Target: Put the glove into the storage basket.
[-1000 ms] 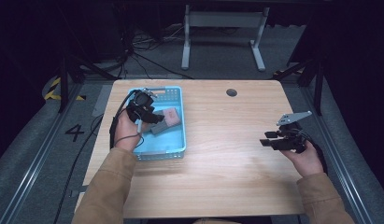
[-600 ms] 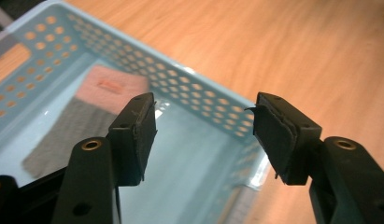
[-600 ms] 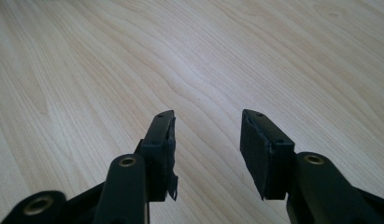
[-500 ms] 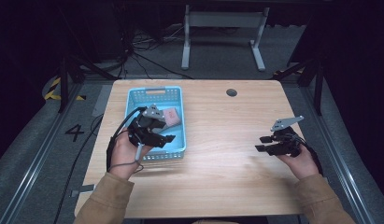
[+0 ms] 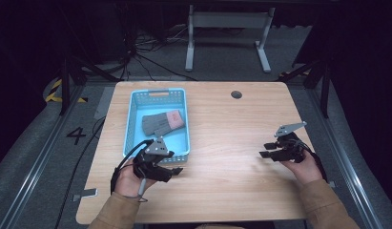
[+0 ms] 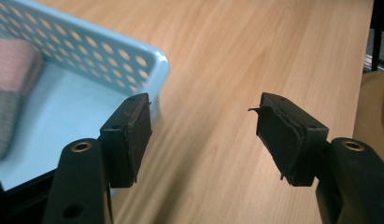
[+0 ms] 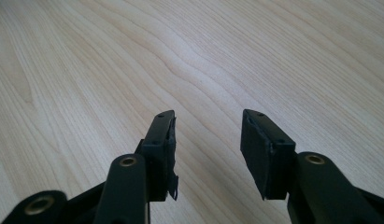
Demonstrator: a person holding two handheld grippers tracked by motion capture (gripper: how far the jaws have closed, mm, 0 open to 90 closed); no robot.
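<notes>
A dark room with a grey floor, loose cables and a metal frame surrounds a light wood counter (image 5: pixel 222 143). On its left half sits a blue perforated basket (image 5: pixel 131 124), and inside it, toward the far end, lies a folded grey glove (image 5: pixel 158 124) with a pink cuff; in the left gripper view the cloth (image 6: pixel 12 88) shows at the far left, well apart from the fingers. The left gripper (image 5: pixel 172 171) hangs just beside the basket's near right corner, over bare wood, its fingers (image 6: pixel 133 135) released and holding nothing, one pad close to the basket's corner (image 6: pixel 157 65). The right gripper (image 5: pixel 267 149) rests low near the counter's right edge, far from the basket, and its fingers (image 7: pixel 266 154) are likewise spread and empty over plain wood. As I judge it, the glove is already in place and both hands are clear. The main risk is the left gripper: its near finger sits so close to the basket wall that a sideways swing, or its trailing cable (image 5: pixel 122 164), could catch the rim and drag or tip the light basket. The worn, frayed pad edges might also snag the knit if the fingers reached back in.
</notes>
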